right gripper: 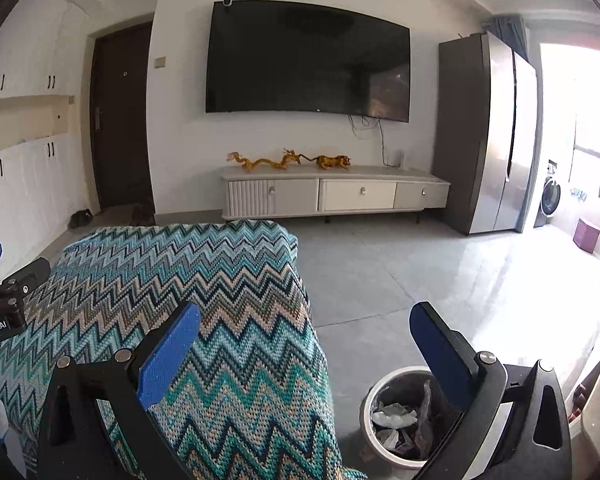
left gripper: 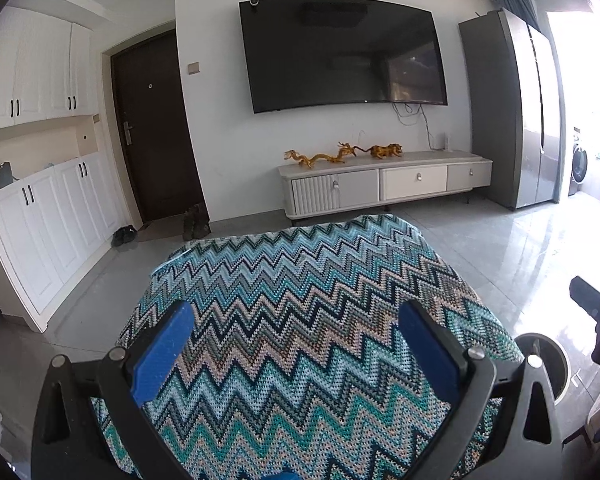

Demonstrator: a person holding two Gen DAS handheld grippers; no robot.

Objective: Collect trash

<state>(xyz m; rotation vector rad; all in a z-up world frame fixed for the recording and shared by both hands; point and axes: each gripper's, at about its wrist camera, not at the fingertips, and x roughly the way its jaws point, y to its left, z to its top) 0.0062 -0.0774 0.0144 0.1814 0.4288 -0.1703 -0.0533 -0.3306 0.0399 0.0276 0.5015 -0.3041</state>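
Note:
A round white trash bin stands on the floor right of the table, with crumpled white and grey trash inside. Its rim also shows in the left wrist view. My left gripper is open and empty, held over the table with the zigzag cloth. My right gripper is open and empty, held above the table's right edge and the bin. The left gripper's body shows at the left edge of the right wrist view. No loose trash shows on the cloth.
Grey tiled floor surrounds the table. A TV cabinet with golden figurines stands under a wall TV. A fridge, white cupboards, a dark door and shoes line the room.

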